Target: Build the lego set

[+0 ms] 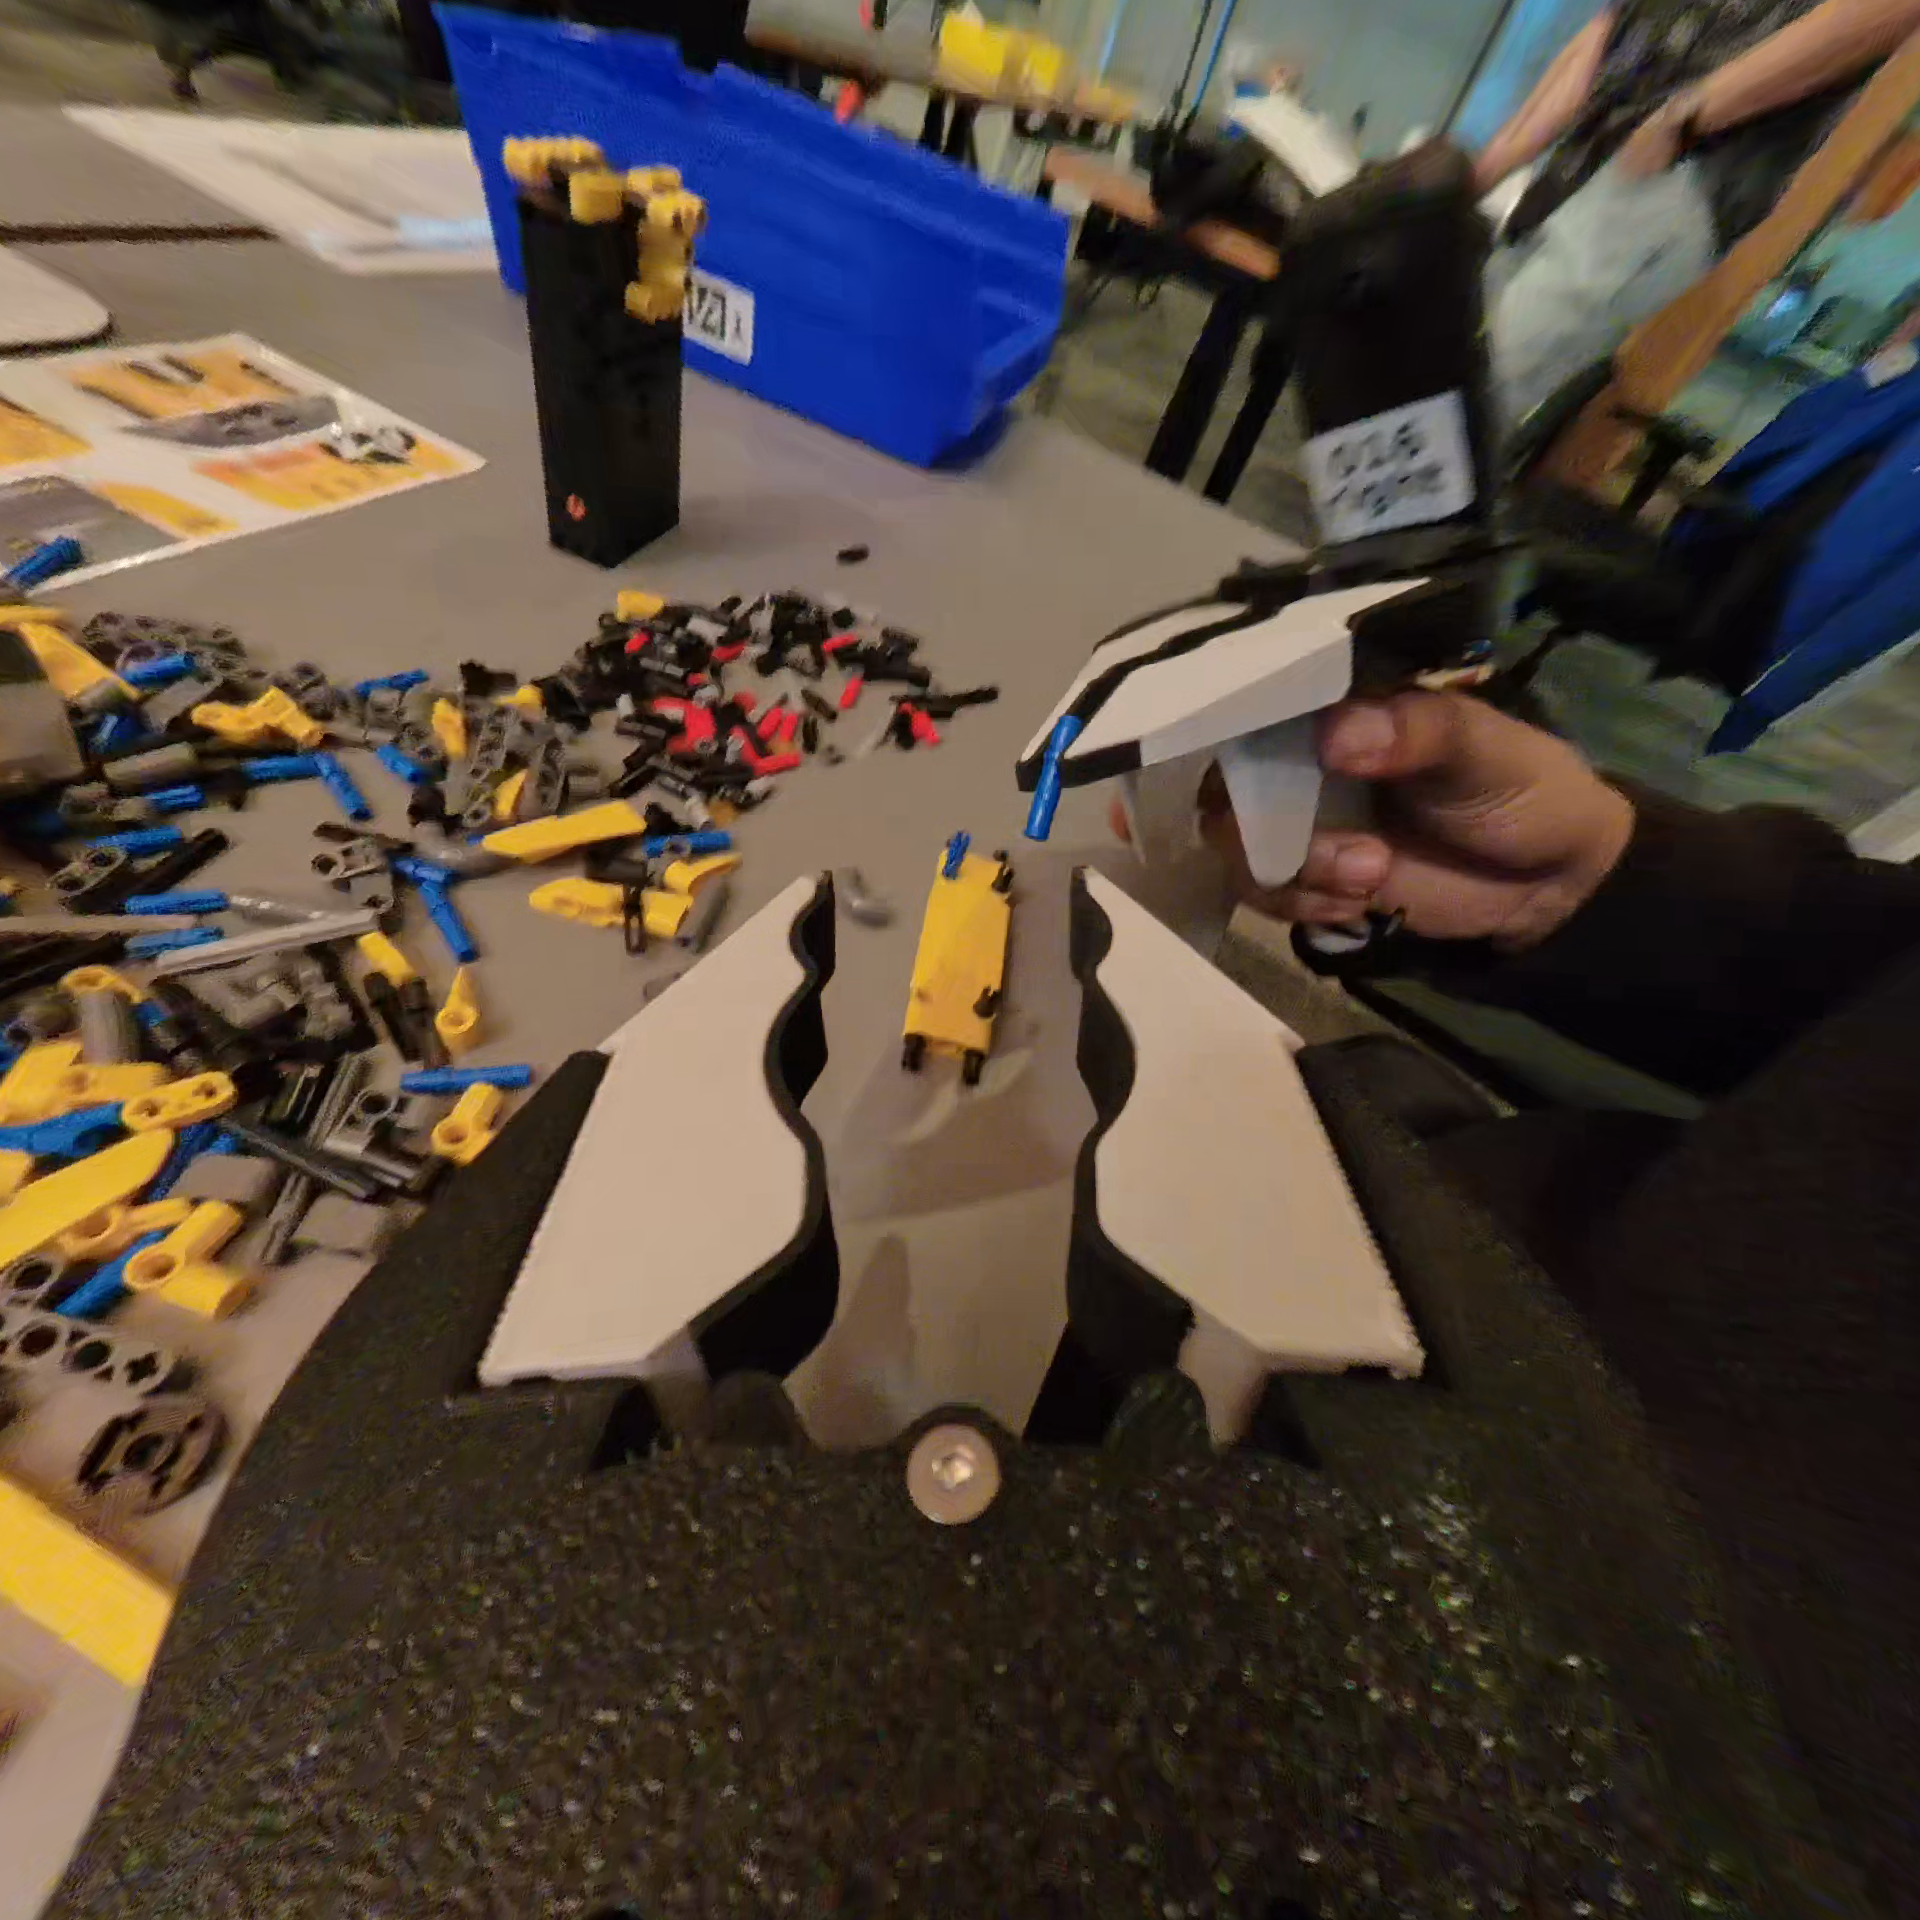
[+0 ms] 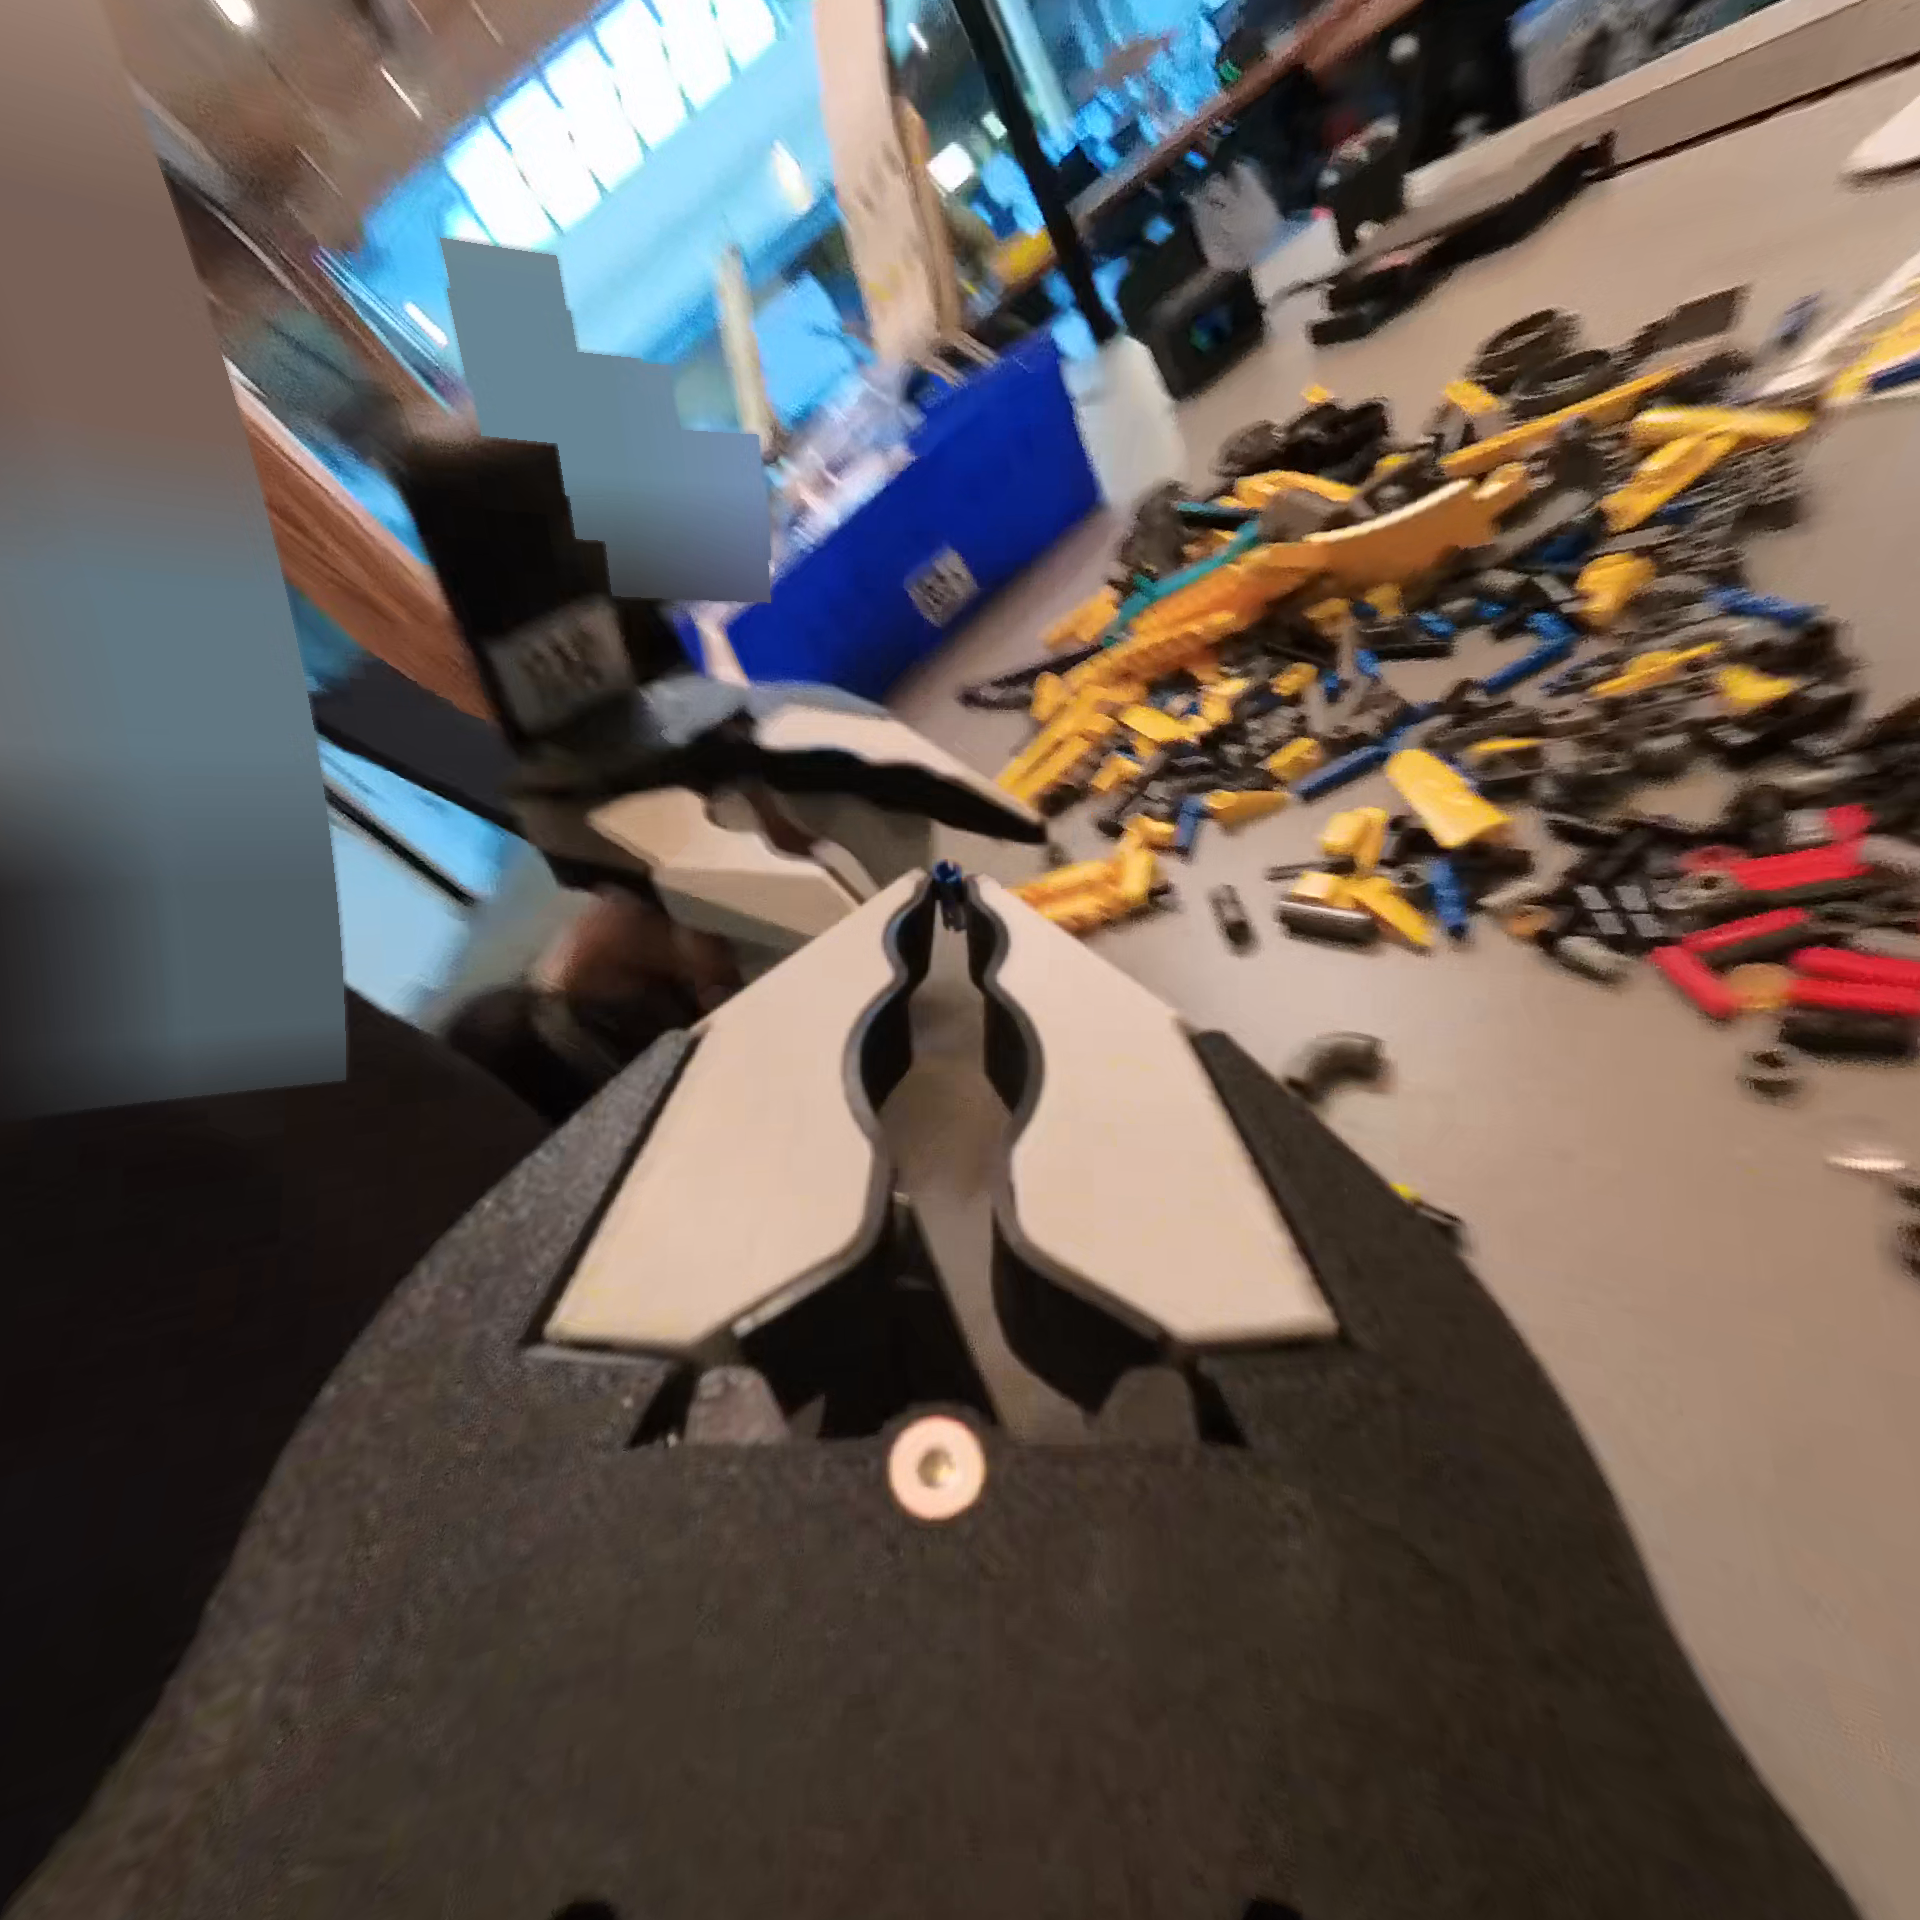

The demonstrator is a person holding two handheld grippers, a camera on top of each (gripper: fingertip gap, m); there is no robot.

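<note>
My left gripper is open and empty, low over the grey table. A yellow panel piece with black pins and a blue pin lies flat between its fingers. My right gripper is shut on a small blue pin. In the left wrist view the right gripper comes in from the right, held by a hand, with the blue pin hanging just above the yellow panel's far end. In the right wrist view the left gripper shows blurred beyond my fingertips.
Loose yellow, blue, black and red building pieces lie spread over the left and middle of the table. A black tower with yellow parts stands behind them. A blue bin and printed sheets lie farther back. The table edge runs at right. My left and right fingertips are right by each other.
</note>
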